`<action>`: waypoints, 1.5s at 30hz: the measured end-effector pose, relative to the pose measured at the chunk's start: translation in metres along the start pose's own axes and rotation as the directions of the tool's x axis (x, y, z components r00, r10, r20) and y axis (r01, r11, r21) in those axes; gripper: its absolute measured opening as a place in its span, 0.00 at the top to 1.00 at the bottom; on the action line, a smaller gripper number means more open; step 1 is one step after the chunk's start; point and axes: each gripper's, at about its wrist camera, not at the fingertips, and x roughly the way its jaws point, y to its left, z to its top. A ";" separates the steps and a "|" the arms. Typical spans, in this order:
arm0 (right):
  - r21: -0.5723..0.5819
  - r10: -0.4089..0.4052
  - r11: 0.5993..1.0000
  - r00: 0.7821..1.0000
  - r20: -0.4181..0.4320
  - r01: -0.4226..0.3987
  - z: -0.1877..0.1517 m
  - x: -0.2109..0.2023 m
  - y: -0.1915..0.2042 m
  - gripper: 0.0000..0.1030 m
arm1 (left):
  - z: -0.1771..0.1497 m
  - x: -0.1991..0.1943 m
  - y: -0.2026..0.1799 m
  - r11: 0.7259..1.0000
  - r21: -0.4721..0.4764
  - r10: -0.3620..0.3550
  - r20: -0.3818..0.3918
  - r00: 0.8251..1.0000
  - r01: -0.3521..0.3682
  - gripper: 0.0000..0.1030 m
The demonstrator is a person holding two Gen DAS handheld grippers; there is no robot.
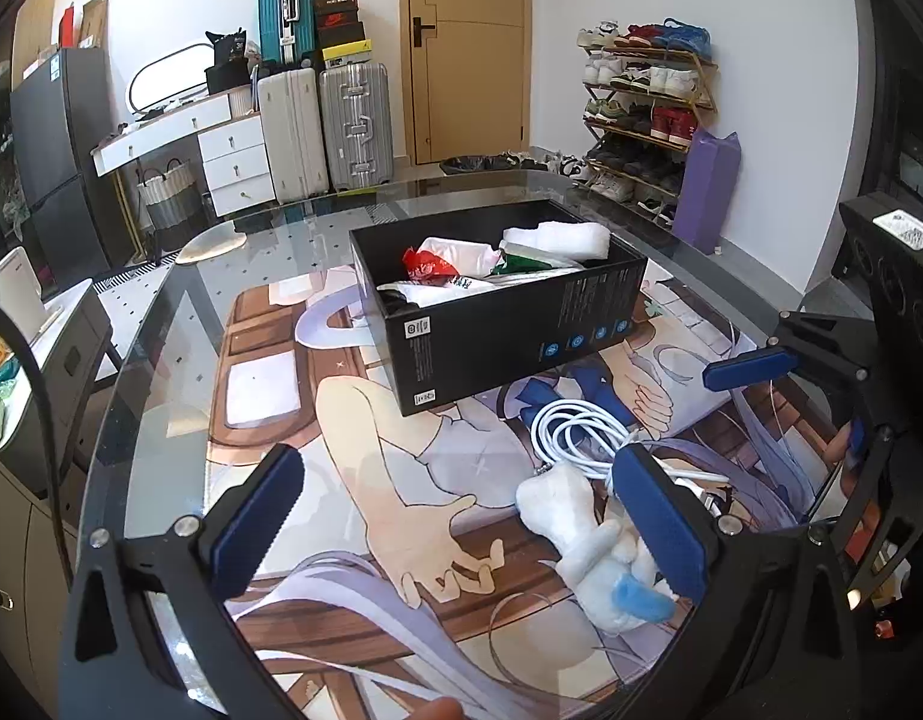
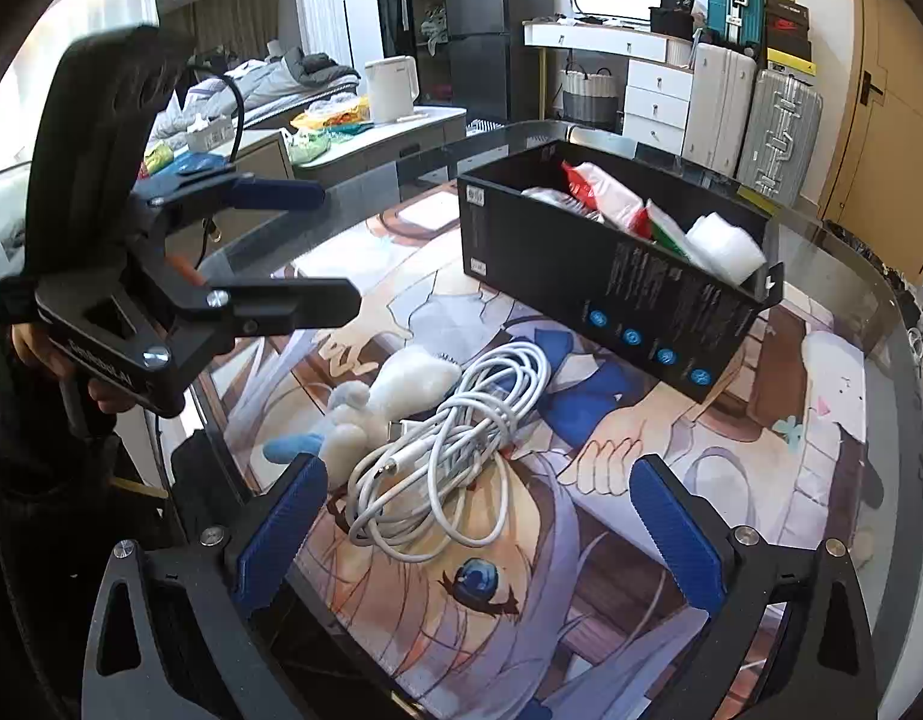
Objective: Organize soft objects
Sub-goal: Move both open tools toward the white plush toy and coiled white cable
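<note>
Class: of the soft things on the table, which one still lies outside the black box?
The white plush toy with a blue tip, lying on the mat beside the white cable.

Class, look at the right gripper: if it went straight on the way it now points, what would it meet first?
Most likely the coiled white cable, lying on the mat between the open right gripper fingers. The black box sits farther on. Depth is uncertain.

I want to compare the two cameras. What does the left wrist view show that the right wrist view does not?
Only the left wrist view shows the shoe rack and purple bag. Only the right wrist view shows the kettle and the bed. Both show the black box, white cable, plush toy, suitcases and open grippers.
</note>
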 end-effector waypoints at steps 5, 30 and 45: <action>0.032 -0.049 0.998 0.999 -0.024 0.050 -0.001 0.010 -0.009 0.01 | -0.004 0.004 -0.004 1.000 0.010 -0.011 -0.026 1.000 0.011 0.00; 0.143 -0.155 0.977 0.987 -0.033 0.158 -0.006 0.020 -0.049 0.01 | -0.024 0.025 -0.043 0.984 0.138 -0.088 -0.187 0.978 0.115 0.00; 0.146 -0.143 0.979 0.989 -0.023 0.145 0.000 0.036 -0.037 0.01 | -0.023 0.029 -0.017 0.991 0.107 -0.058 -0.206 0.977 0.082 0.00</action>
